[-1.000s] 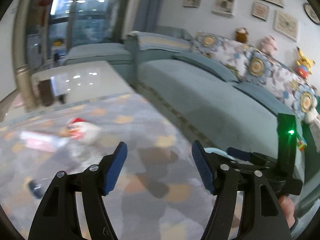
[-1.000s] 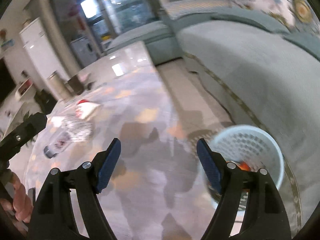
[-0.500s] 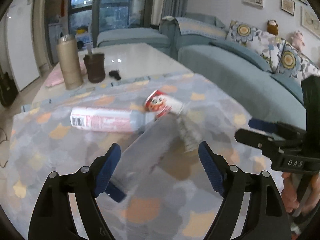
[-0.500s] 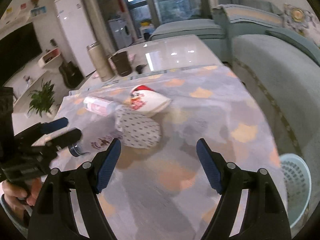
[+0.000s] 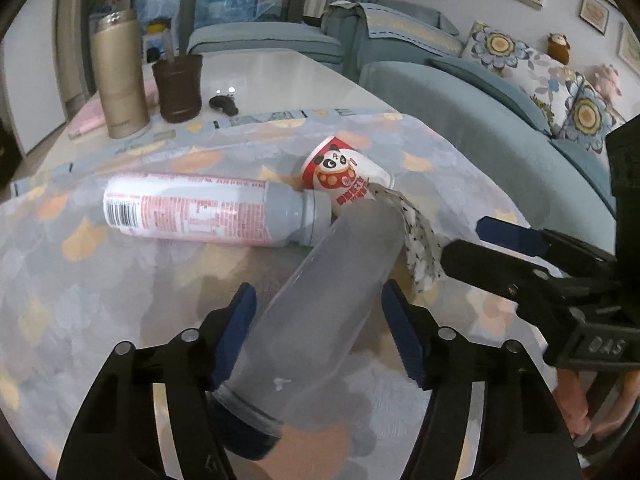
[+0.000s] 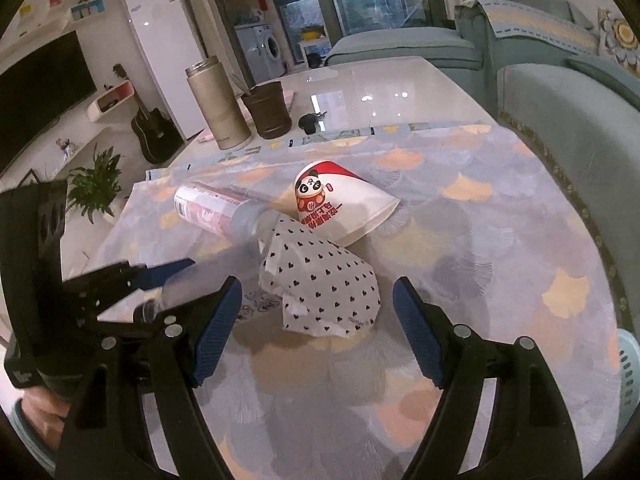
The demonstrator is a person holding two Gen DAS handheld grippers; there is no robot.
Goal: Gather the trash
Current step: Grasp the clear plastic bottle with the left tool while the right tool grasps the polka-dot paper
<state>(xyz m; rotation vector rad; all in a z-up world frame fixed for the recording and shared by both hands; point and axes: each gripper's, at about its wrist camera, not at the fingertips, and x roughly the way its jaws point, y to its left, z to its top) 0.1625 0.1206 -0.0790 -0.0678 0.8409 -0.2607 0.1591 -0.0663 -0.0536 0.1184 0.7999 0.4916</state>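
From the left wrist view, the left gripper (image 5: 316, 320) had its jaws spread wide on either side of a frosted clear bottle (image 5: 320, 304) lying on the patterned cloth (image 5: 80, 288) of the counter, its blue pads not visibly touching it. Beyond it lay a pink-labelled bottle (image 5: 192, 210) on its side, a panda-printed paper cup (image 5: 346, 178) just at its neck, and a heart-dotted paper (image 5: 420, 244) beside the clear bottle. The right gripper (image 5: 532, 256) reached in from the right.

From the right wrist view, the right gripper (image 6: 316, 328) stood with jaws wide open, straddling the heart-dotted paper (image 6: 324, 284) without contact. A pale blue basket (image 6: 628, 376) showed at the right edge, below the counter.
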